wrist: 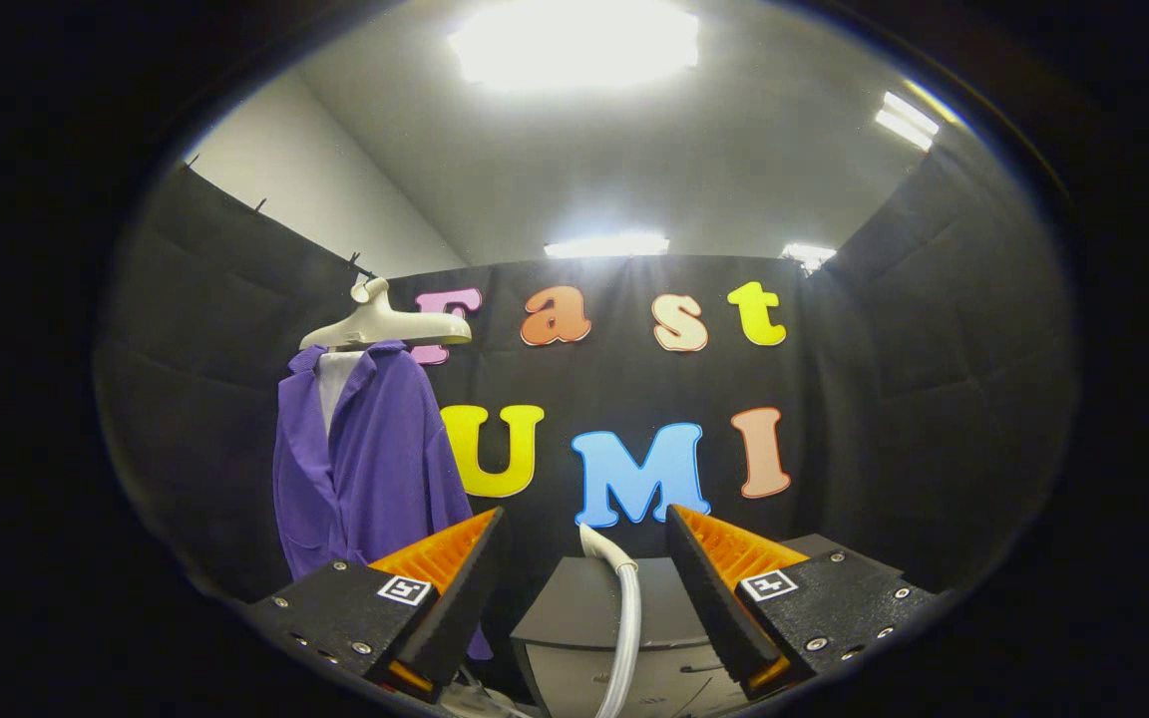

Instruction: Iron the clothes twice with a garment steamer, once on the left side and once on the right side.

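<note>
Jaws spread wide, empty, a hose (624, 618) between; purple shirt (365, 469) hangs beyond, perhaps unobstructed.

Hand-held gripper (582, 519): one unit, held level and facing forward. Two fingers (455, 568), spread wide apart, tips angled slightly toward each other. Nothing clamped between them; neither finger touches anything. Each finger base carries a small square marker tag.
</note>
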The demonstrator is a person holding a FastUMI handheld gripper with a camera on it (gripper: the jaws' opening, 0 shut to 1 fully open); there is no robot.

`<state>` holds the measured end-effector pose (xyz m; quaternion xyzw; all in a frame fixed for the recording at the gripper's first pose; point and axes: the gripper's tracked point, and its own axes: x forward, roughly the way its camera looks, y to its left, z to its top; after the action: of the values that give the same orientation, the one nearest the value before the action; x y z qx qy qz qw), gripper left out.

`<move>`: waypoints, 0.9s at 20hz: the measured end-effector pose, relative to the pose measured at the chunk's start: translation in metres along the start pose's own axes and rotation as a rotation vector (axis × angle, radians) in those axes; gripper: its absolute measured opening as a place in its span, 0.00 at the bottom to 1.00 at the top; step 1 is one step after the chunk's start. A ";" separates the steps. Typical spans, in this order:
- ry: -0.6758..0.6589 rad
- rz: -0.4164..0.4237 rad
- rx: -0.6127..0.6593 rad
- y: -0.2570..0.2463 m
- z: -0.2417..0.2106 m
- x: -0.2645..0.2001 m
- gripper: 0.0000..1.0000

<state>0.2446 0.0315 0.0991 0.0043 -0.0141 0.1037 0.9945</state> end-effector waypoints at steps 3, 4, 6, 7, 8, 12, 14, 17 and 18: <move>0.047 0.034 0.069 -0.011 -0.011 0.034 0.96; 0.067 0.040 0.086 -0.017 -0.014 0.046 0.96; 0.106 0.051 0.102 -0.030 -0.022 0.071 0.96; 0.127 0.056 0.108 -0.035 -0.027 0.082 0.96; 0.145 0.065 0.113 -0.039 -0.030 0.094 0.96; 0.221 0.109 0.162 -0.050 -0.047 0.145 0.95; 0.273 0.134 0.200 -0.052 -0.061 0.170 0.95; 0.368 0.169 0.279 -0.053 -0.088 0.205 0.95; 0.402 0.185 0.307 -0.052 -0.096 0.217 0.95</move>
<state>0.4704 0.0264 0.0087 0.1332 0.1991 0.1938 0.9513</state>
